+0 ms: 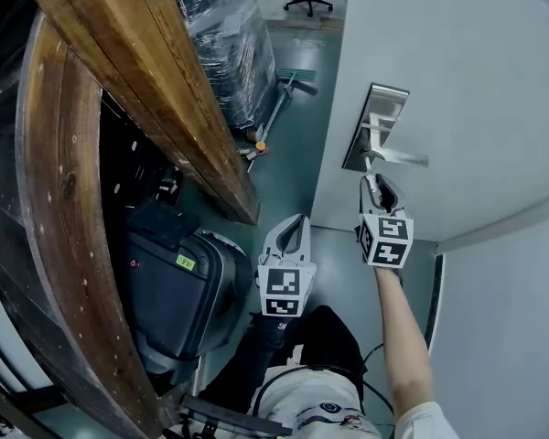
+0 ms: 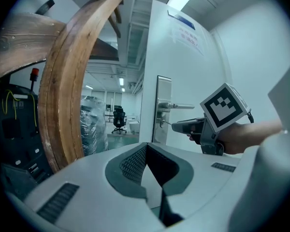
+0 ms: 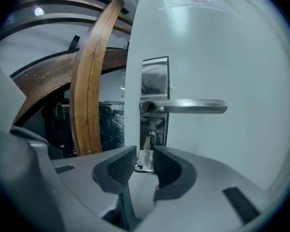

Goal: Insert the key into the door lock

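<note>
Now, key (image 3: pixel 144 161): we are pinching it between the right gripper (image 1: pixel 375 186) jaws, blade tip at the door lock (image 3: pixel 150 138) keyhole, below the handle (image 3: pixel 183 105).
Progress: we are judging it barely entered; pushing it home is remaining.
Right arm: we are reaching far, straight at the door (image 3: pixel 232 57).
Left gripper (image 1: pixel 293 222): we are hanging it near, jaws together, empty.

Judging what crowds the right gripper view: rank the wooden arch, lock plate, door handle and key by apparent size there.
1. wooden arch
2. lock plate
3. door handle, nearly the plate's length
4. key, smallest though nearest
</note>
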### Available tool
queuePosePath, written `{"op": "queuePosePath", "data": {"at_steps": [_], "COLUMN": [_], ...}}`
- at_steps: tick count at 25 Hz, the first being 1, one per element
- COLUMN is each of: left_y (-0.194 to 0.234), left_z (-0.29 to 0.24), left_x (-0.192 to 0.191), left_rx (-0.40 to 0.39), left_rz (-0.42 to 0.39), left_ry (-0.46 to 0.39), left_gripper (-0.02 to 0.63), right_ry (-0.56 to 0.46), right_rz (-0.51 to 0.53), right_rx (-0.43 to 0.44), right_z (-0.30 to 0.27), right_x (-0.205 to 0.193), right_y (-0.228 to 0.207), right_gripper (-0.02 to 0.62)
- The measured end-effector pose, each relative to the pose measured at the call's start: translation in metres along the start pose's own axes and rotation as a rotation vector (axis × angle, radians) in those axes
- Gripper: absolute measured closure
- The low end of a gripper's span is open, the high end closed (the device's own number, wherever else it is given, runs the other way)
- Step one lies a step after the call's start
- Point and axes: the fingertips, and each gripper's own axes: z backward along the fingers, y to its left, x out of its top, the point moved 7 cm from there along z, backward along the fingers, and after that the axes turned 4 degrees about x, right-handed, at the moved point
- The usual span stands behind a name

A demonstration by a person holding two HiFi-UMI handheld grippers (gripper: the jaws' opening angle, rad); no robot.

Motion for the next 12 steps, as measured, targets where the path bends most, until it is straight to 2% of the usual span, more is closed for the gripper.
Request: {"op": "queuePosePath", "data": {"at_steps": [12], "left_y": [0.012], "left_z": [-0.005], "left_x": [-0.008], "left_rx": [0.021], "left_rz": [0.009], "left_ry": [0.013], "left_gripper": [0.601], "right_ry": [-0.003], "right_rz": [-0.018], "right_rx": [-0.011], "right_z": [-0.018], "right_x": [0.0], "right_y": [-0.008], "right_gripper": [0.476]}}
